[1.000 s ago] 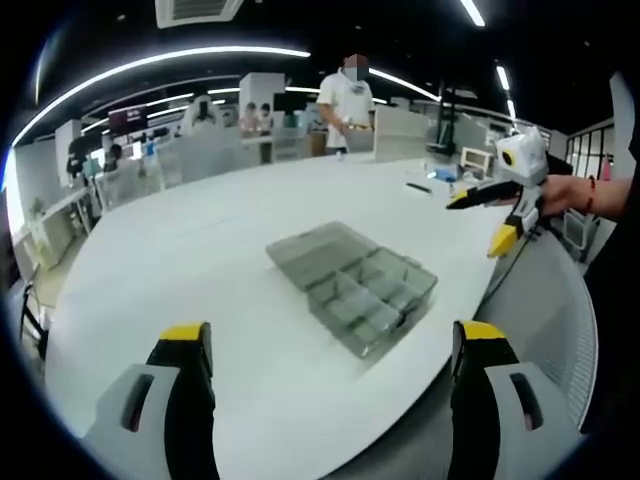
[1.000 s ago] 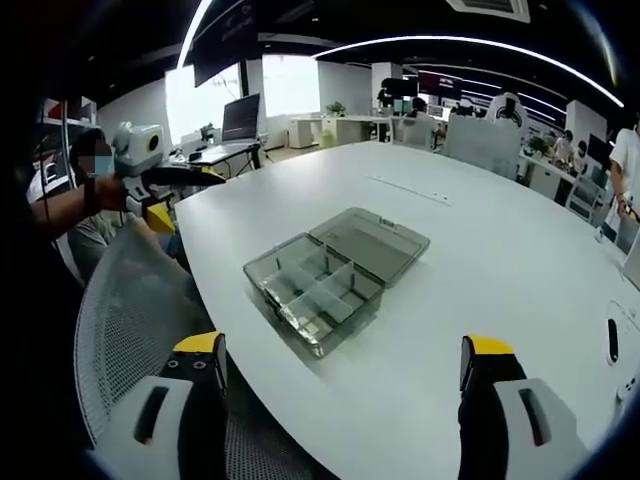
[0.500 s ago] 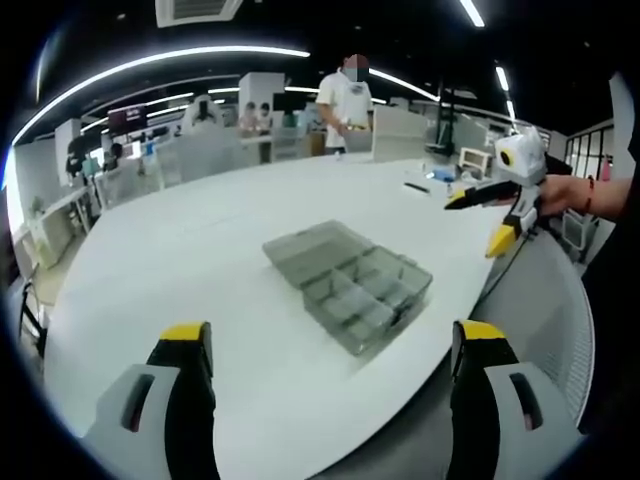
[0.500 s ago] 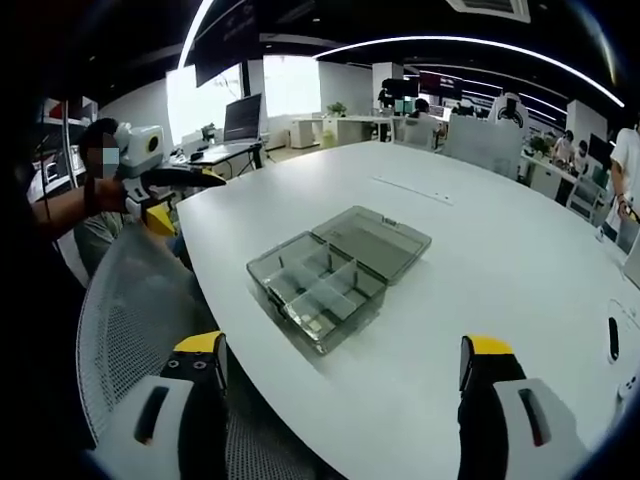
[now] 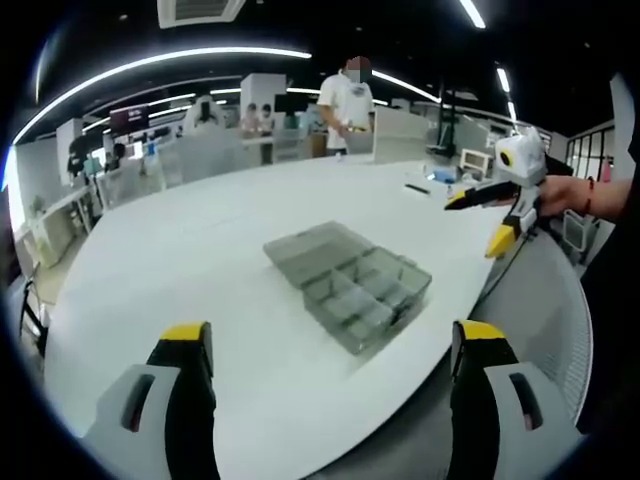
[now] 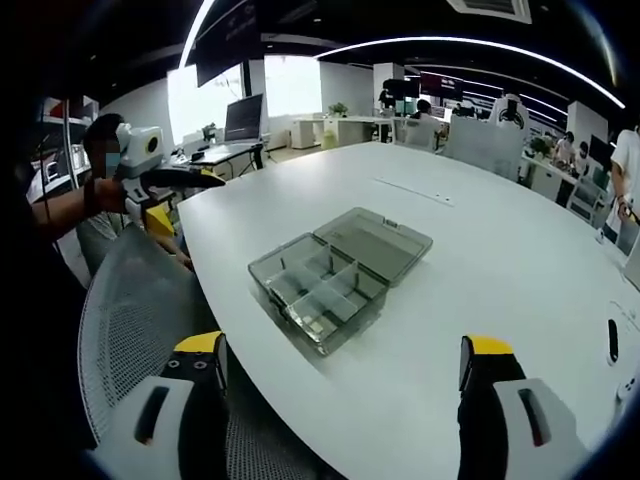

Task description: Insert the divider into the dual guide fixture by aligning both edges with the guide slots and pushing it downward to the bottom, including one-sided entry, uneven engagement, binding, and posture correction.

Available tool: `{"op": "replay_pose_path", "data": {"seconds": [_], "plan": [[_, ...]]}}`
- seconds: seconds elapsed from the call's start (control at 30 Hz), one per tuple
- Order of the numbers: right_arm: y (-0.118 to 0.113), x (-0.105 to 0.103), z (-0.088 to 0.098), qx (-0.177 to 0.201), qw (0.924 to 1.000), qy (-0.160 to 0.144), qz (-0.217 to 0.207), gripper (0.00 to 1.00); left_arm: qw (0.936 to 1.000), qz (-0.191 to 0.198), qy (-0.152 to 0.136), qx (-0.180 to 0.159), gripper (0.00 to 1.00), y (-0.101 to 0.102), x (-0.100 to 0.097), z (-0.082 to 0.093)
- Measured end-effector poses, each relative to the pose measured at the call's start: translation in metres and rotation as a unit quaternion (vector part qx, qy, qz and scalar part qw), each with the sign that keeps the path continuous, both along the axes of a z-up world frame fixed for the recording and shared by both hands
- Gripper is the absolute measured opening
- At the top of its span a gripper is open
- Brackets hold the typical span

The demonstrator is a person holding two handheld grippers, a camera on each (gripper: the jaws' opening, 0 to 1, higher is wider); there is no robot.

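Observation:
A smoky clear compartment box lies on the white table with its lid flipped open flat beside it. Thin dividers stand inside the box, splitting it into several cells. My left gripper hangs open well short of the box, nothing between its yellow-tipped jaws. My right gripper is open too, near the table edge and clear of the box. Each gripper also shows in the other's view, held in a hand off the table: the right gripper and the left gripper.
The big white oval table stretches far beyond the box. A mesh chair back stands at the table edge. A small dark device lies at the far right. A person stands past the table, among desks and monitors.
Both views have drifted very slightly; the box and both grippers stay as they were.

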State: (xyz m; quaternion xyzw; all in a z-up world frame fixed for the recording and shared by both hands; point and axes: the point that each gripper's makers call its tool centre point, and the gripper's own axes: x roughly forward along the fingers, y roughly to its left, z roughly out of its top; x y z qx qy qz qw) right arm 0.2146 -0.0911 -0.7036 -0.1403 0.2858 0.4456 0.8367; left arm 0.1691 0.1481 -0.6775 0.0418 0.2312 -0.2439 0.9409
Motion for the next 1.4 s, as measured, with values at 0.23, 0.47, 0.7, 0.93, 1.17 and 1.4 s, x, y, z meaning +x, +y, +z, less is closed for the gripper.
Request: {"op": "replay_pose_path", "data": {"seconds": [0.23,0.47,0.7,0.93,1.17,1.4], "plan": [[0.0008,0.0002,0.0013,0.002,1.0000,-0.001,0.000,0.96,1.0000,0.002,0.000,-0.001,0.98,0.0007,-0.0010,-0.0001],[0.0002,0.0004,0.0015,0.001,1.0000,-0.001,0.000,0.96,1.0000,0.001,0.001,0.001,0.98,0.0016,-0.0016,-0.0004],[0.0012,-0.0008,0.0009,0.000,1.0000,0.000,0.004,0.96,1.0000,-0.001,0.003,0.003,0.98,0.0001,-0.0014,-0.0013],[0.0007,0.0017,0.0009,-0.001,1.0000,0.002,0.003,0.96,1.0000,0.000,0.006,-0.001,0.98,0.0006,0.0004,-0.0036],[0.0014,0.0046,0.0028,0.002,1.0000,-0.002,0.001,0.96,1.0000,-0.001,0.002,0.002,0.98,0.0001,0.0031,-0.0002],[0.0006,0.0037,0.0009,0.005,1.0000,0.002,-0.001,0.96,1.0000,-0.001,0.006,0.003,0.98,0.0009,0.0019,-0.0016]]}}
